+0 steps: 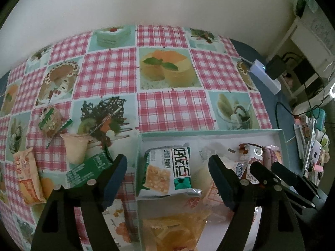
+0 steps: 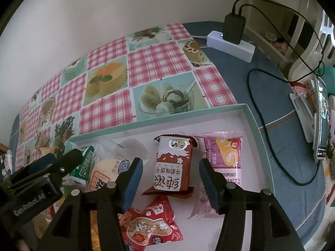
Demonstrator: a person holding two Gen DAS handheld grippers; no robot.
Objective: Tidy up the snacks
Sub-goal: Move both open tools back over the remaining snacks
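Observation:
A shallow white box with a teal rim [image 1: 209, 132] [image 2: 188, 113] lies on the chequered tablecloth with several snack packets in it. My left gripper [image 1: 168, 173] stands open over a green-and-white cracker packet [image 1: 169, 171]; its pads are clear of the packet. My right gripper [image 2: 171, 179] is open too, with a brown biscuit packet [image 2: 173, 165] lying between its fingers, a gap on each side. A pink packet [image 2: 224, 156] and a red packet [image 2: 150, 223] lie beside it. Outside the box to the left are a green packet [image 1: 88, 171], a pale jelly cup [image 1: 74, 146] and an orange packet [image 1: 27, 175].
A small brown cake packet [image 1: 50, 121] lies further left on the cloth. At the back right a white power strip [image 2: 230, 41] holds a black charger, and its cables trail over the blue cover. A phone on a stand [image 2: 320, 121] is at the right edge. A wall bounds the far side.

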